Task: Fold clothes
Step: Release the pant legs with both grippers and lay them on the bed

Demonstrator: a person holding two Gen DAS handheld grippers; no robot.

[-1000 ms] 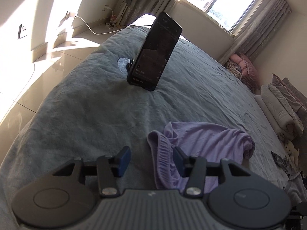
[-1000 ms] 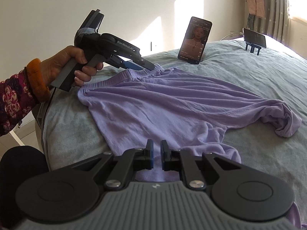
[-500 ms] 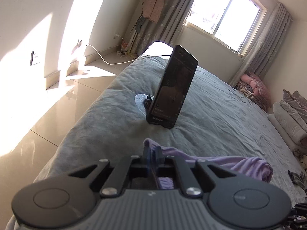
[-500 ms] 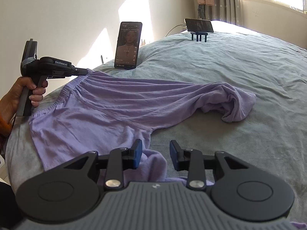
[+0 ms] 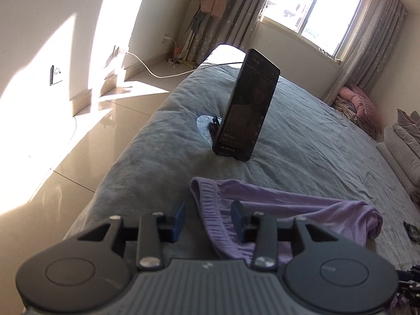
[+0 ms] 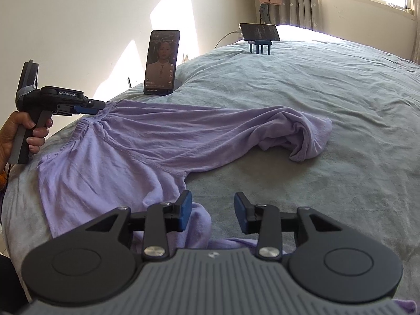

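Plainly, the left gripper (image 5: pixel 208 219) stands wide open, its blue pads (image 5: pixel 179 216) either side of the elastic waistband of the purple trousers (image 5: pixel 275 210), with the band passing between them but not pinched; from the right wrist view the same tool (image 6: pixel 101 107), held in a hand (image 6: pixel 18 134), sits right at the waistband corner. The right gripper (image 6: pixel 212 211) is also spread wide and holds nothing, hovering over the near trouser leg, whose cloth lies under its left finger and bunches below the body of the tool. The trousers lie spread across the grey-green bedspread (image 6: pixel 328 110), waist toward the bed's left edge, one leg running out to a crumpled cuff (image 6: pixel 304 136). Just beyond the waistband an upright phone (image 6: pixel 161 63) on a stand blocks the far side; a second phone (image 6: pixel 260 32) on a blue stand stands well apart. Broad bare bedspread lies to the right, while the tiled floor (image 5: pixel 78 141) drops away close on the left.
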